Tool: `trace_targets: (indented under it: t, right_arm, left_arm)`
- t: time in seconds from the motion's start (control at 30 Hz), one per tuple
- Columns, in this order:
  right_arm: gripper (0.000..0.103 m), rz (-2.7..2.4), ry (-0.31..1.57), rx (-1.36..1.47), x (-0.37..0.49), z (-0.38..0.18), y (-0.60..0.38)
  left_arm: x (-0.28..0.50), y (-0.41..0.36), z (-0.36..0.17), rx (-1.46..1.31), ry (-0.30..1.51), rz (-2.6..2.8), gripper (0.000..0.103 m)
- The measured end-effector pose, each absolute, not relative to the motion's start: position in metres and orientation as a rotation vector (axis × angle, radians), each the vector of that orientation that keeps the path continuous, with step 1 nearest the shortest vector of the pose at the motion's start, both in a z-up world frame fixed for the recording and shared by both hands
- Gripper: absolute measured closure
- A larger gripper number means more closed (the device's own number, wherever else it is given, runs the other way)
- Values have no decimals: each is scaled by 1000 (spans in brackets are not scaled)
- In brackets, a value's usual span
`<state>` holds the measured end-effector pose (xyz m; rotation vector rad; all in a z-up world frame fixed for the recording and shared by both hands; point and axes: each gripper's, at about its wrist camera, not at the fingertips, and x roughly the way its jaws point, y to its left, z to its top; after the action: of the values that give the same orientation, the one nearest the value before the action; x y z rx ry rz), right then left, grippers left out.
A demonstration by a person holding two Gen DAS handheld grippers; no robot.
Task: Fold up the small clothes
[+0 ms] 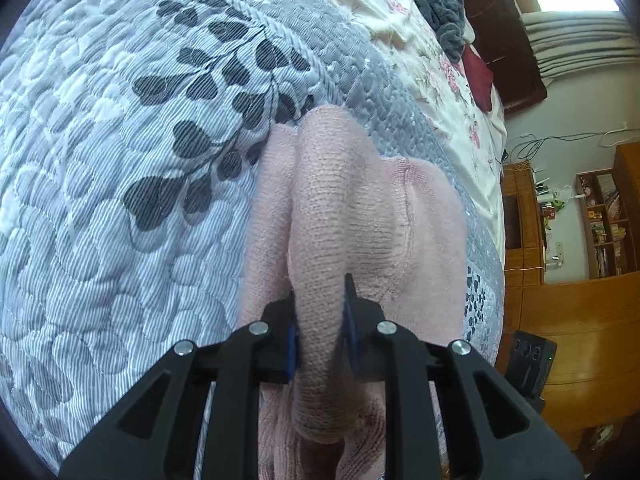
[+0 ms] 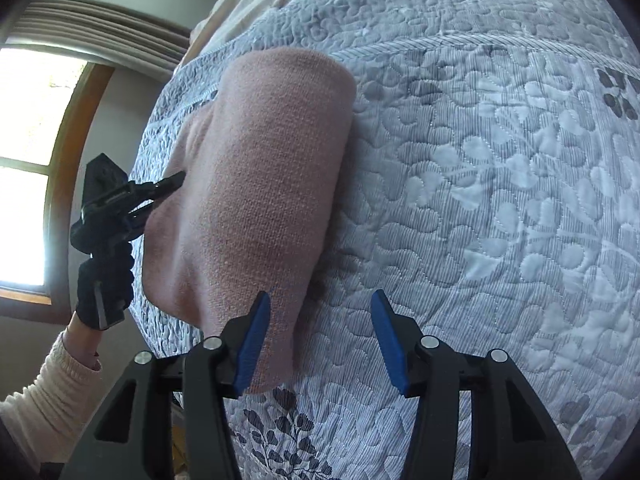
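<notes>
The left gripper [image 1: 320, 312] pinches a raised ridge of the pink knit garment [image 1: 344, 216], soft and ribbed, lying folded on the quilted grey leaf-patterned bedspread [image 1: 120, 160]. The right gripper [image 2: 320, 328] stands spread, one blue pad [image 2: 254, 348] resting against the garment's edge. A grey fleece heap [image 1: 440, 4] lies well apart.

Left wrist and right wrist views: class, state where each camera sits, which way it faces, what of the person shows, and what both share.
Left wrist view: on the left gripper, looking along its fingers, shut on a ridge of the pink garment; no body shows.
Right wrist view: on the right gripper, fingers open over the quilt; a gloved hand and cream sleeve show.
Shared: garment, quilt and left gripper.
</notes>
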<state>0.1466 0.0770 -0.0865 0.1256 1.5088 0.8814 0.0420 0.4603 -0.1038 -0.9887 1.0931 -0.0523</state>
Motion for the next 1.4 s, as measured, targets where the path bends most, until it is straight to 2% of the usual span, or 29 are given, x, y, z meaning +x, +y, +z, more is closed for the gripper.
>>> trace_targets:
  t: [0.17, 0.27, 0.43, 0.6, 0.67, 0.7, 0.77, 0.8, 0.9, 1.0, 1.27, 1.37, 1.4]
  right_arm:
    - [50, 892, 1525, 139, 143, -90, 84]
    - [45, 908, 1539, 171, 139, -91, 89]
    - [40, 958, 1582, 270, 126, -98, 92]
    - [39, 962, 1616, 280, 115, -108, 103]
    - [39, 950, 1639, 279, 113, -114, 110]
    - [39, 940, 1649, 268, 112, -116, 112]
    - [44, 944, 1653, 262, 110, -119, 119]
    - [62, 960, 1648, 273, 110, -117, 122]
    - [76, 976, 1610, 220, 108, -108, 126]
    - [79, 986, 1600, 217, 107, -105, 126]
    - [80, 965, 1623, 159, 108, -117, 135]
    - [76, 982, 1622, 154, 110, -113, 139]
    - [70, 988, 1619, 147, 112, -110, 130]
  left_arm:
    - [33, 465, -97, -981, 1073, -36, 73]
    - [17, 468, -80, -948, 1074, -2, 68]
    - [-21, 446, -49, -880, 1083, -14, 51]
    - [-38, 412, -60, -886, 1160, -58, 48]
    - [-39, 406, -73, -902, 1181, -52, 51]
    - [-39, 406, -79, -911, 1189, -43, 59]
    - [-38, 407, -86, -939, 1186, -50, 82]
    - [-37, 408, -87, -947, 1190, -55, 90]
    - [-41, 416, -82, -960, 1168, -60, 95]
    - [-52, 429, -87, -997, 1163, -53, 97]
    - [-51, 427, -116, -958, 1200, -27, 96]
    - [-48, 426, -108, -944, 1197, -36, 89]
    - [-47, 426, -103, -936, 1193, -37, 81]
